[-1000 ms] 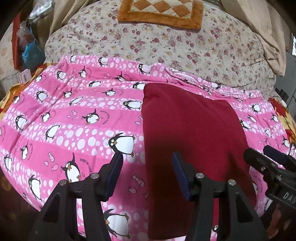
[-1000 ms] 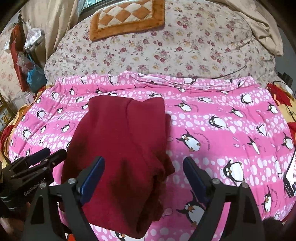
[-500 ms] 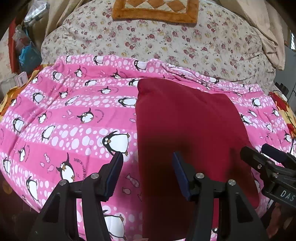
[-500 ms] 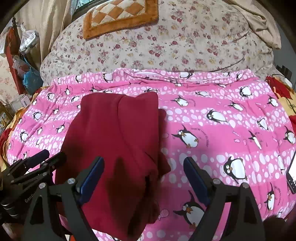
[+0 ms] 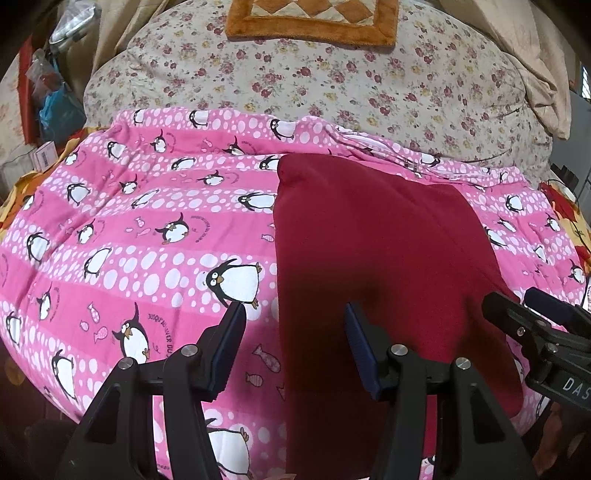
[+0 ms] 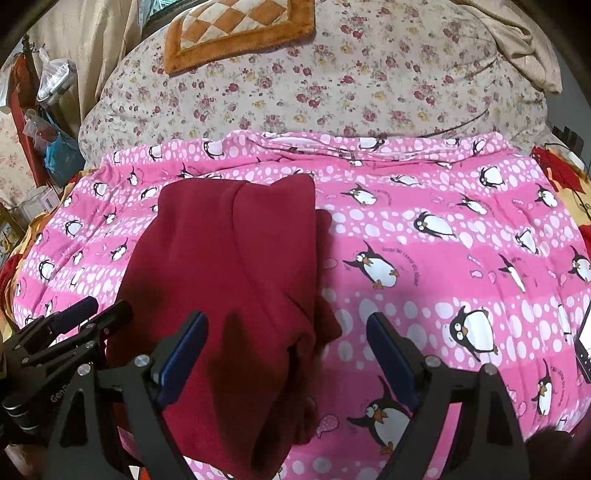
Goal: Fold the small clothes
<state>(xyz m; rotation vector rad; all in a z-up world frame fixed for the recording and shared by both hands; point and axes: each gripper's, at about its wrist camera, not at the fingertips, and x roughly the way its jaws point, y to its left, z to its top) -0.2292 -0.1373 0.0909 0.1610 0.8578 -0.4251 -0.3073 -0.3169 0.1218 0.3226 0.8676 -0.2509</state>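
Folded dark red fleece garment (image 5: 384, 258) laid flat on pink penguin-print blanket (image 5: 147, 240), nearer the blanket's right half in the left wrist view. Blanket spread over cream floral bed cover (image 5: 369, 81). Orange-bordered checkered cushion (image 5: 314, 18) behind, at the far end of the bed. Left tongs (image 5: 293, 317) above the garment's left edge; right tongs (image 6: 286, 326) above its right edge.

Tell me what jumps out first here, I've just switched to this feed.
A dark red garment, already folded lengthwise, lies on a bright pink penguin-print blanket across the bed. Both grippers are over its near end with jaws open, the left gripper at its left edge, the right gripper at its right edge.
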